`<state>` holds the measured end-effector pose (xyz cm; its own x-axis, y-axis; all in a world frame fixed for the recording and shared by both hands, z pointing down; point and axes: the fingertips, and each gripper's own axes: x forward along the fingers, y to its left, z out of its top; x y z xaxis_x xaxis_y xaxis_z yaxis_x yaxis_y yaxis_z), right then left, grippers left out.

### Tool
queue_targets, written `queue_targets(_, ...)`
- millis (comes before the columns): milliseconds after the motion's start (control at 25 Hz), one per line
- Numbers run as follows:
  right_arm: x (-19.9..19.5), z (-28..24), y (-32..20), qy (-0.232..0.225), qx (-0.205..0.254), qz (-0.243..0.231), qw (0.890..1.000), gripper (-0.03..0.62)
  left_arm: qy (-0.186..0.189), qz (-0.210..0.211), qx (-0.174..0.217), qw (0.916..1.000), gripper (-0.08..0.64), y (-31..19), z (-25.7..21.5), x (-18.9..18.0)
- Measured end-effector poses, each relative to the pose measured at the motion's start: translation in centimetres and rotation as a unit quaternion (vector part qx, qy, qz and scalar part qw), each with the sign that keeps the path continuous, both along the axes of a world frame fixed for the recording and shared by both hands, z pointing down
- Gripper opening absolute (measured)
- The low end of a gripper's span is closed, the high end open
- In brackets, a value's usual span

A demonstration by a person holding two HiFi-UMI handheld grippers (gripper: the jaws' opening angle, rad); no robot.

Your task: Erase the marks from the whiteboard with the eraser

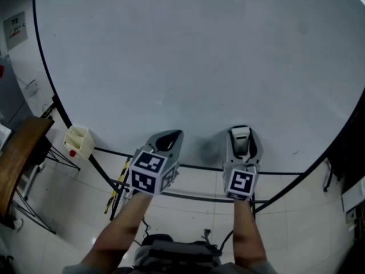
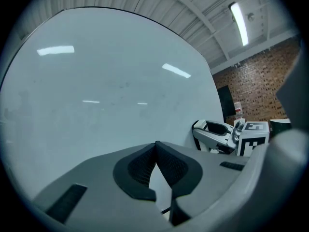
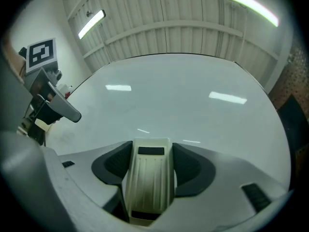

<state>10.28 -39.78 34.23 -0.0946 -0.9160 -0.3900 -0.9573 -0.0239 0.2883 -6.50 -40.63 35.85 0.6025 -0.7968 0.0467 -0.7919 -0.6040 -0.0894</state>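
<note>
A large whiteboard (image 1: pixel 194 61) fills the head view, and its surface looks wiped, with only faint smudges. My right gripper (image 1: pixel 242 137) is shut on a cream ribbed eraser (image 3: pixel 148 178), held at the board's lower part. The eraser's top also shows between the jaws as a pale block (image 1: pixel 242 135). My left gripper (image 1: pixel 169 137) is shut with nothing in it, its tips meeting just in front of the board (image 2: pixel 96 91). From the left gripper view, the right gripper (image 2: pixel 218 135) sits close by on the right.
A black frame rail (image 1: pixel 188 166) runs under the board. A small cream tray (image 1: pixel 78 140) hangs at the board's lower left. A brown wooden table (image 1: pixel 17 153) stands at far left. White tiled floor (image 1: pixel 68 210) lies below. A brick wall (image 2: pixel 260 86) stands behind.
</note>
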Motion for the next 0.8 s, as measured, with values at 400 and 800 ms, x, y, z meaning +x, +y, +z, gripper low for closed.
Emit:
queue_targets(400,-1.8,0.0,0.1,-0.059,0.000,0.016,0.998,0.258,0.000,-0.006,-0.011,0.9999,-0.008,0.3,0.7,-1.8)
queue_targets(800,-8.0,1.4,-1.2,-0.045,0.014,-0.020,0.999,0.258,-0.005,-0.010,-0.023,0.9997,-0.008,0.2,1.3,-5.1)
